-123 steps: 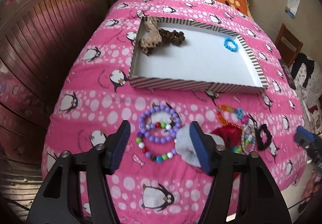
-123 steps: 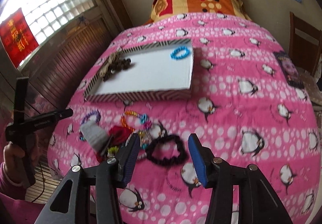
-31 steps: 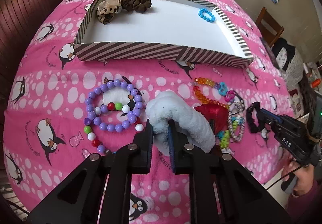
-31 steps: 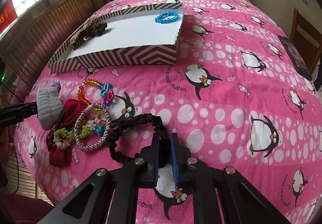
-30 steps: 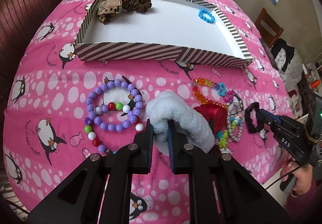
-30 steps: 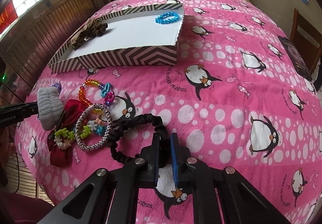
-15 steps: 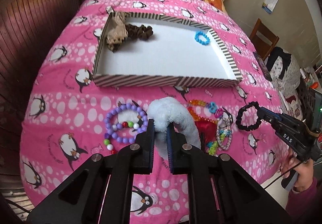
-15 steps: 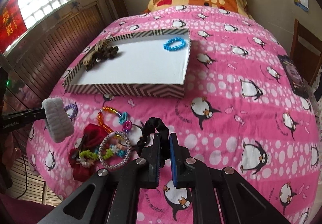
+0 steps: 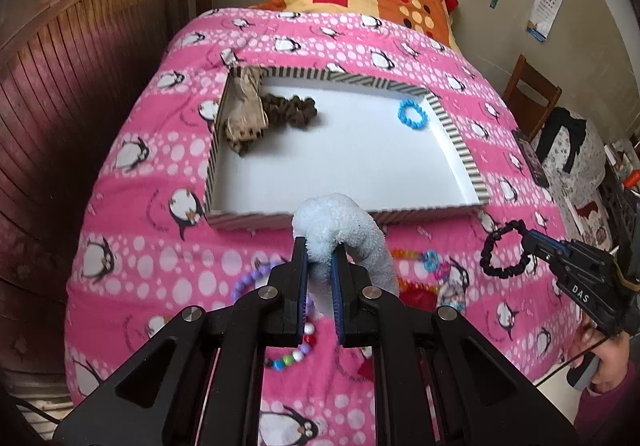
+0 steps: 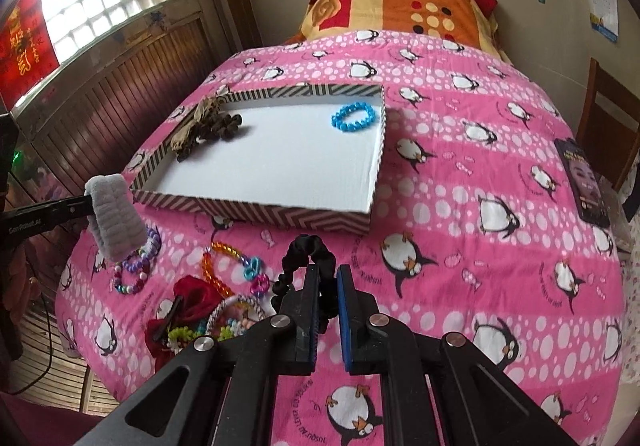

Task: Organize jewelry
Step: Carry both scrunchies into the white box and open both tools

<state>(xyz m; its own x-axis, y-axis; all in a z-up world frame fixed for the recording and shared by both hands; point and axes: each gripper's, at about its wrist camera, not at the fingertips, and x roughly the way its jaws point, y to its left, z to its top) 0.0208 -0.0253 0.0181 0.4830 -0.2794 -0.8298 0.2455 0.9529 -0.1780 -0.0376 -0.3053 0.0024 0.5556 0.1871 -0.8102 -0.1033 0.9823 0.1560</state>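
My left gripper (image 9: 319, 248) is shut on a fluffy white scrunchie (image 9: 344, 224) and holds it above the bed, just short of the striped tray's near wall (image 9: 420, 214). The scrunchie also shows in the right wrist view (image 10: 116, 215). My right gripper (image 10: 328, 274) is shut on a black scrunchie (image 10: 306, 250), lifted off the pink penguin blanket; it also shows in the left wrist view (image 9: 502, 252). The tray (image 10: 256, 210) holds a brown scrunchie (image 9: 290, 113), a tan bow (image 9: 244, 113) and a blue bead bracelet (image 9: 413, 113).
On the blanket before the tray lie a purple bead bracelet (image 10: 138, 262), an orange bead bracelet (image 10: 216, 266), a red bow (image 10: 192, 302) and a beaded bangle (image 10: 236, 312). A wooden wall panel (image 9: 60, 105) runs along the left. A chair (image 9: 528, 97) stands right. A dark booklet (image 10: 582, 181) lies at the bed's right edge.
Both grippers have risen and moved toward the tray, each carrying its scrunchie. The white scrunchie is now near the tray's front wall.
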